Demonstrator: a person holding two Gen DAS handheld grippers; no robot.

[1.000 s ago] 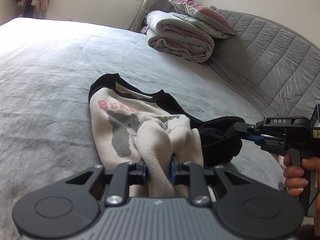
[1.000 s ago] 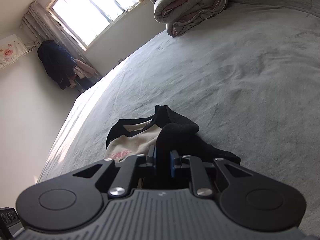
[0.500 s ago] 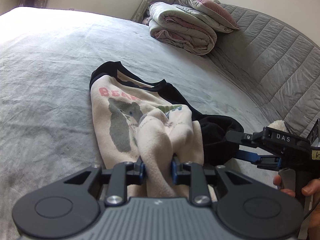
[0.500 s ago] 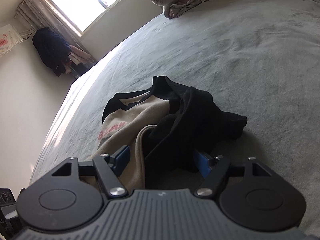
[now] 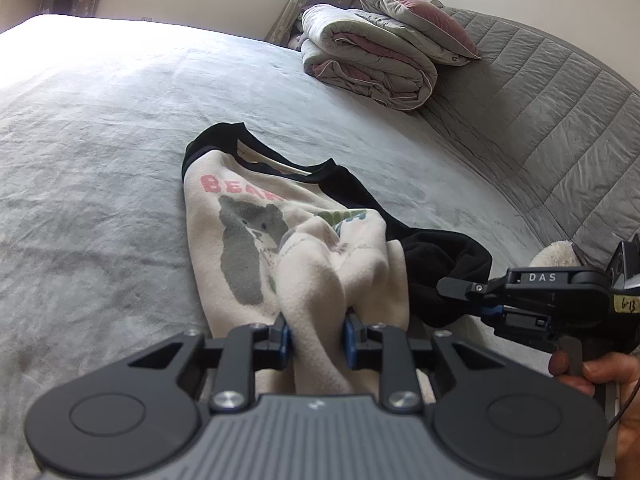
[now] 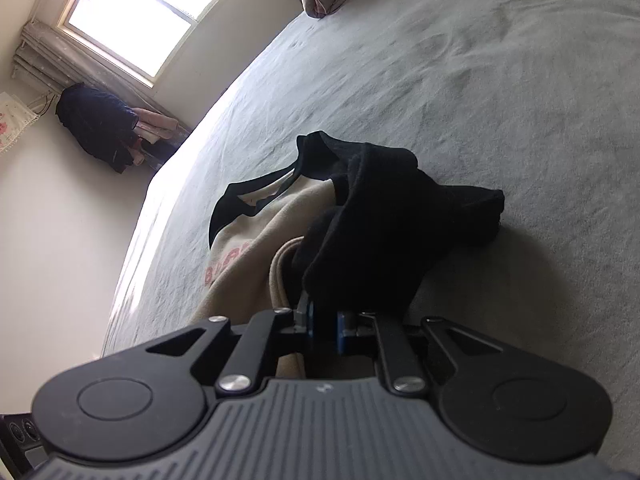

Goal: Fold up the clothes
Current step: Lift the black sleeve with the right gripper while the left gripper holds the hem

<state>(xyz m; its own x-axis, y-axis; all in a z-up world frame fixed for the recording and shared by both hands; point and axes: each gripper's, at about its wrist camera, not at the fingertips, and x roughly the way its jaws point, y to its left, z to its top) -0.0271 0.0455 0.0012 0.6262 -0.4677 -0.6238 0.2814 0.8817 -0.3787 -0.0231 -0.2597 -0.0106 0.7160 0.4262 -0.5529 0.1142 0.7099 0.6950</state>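
Observation:
A cream sweatshirt (image 5: pixel 248 240) with a bear print, black collar and black sleeves lies crumpled on the grey bed (image 5: pixel 100 140). My left gripper (image 5: pixel 316 334) is shut on a bunched fold of its cream body. To the right, my right gripper (image 5: pixel 460 300) reaches into the black sleeve (image 5: pixel 440 256), held by a person's hand (image 5: pixel 592 372). In the right wrist view the right gripper (image 6: pixel 324 328) has its jaws closing, with the blue pads pressing a narrow pinch of the black sleeve (image 6: pixel 380 220). The cream body (image 6: pixel 248 272) lies to its left.
A folded duvet (image 5: pixel 368 64) with a pillow (image 5: pixel 412 16) on top sits at the far end of the bed. A grey quilted headboard (image 5: pixel 540 120) curves along the right, with a plush toy (image 5: pixel 556 256) beside it. Clothes (image 6: pixel 96 124) hang under the window.
My right gripper let go of the black sleeve, spread wide, sank a little, and has closed on the sleeve again. My left gripper kept its hold and stayed in place.

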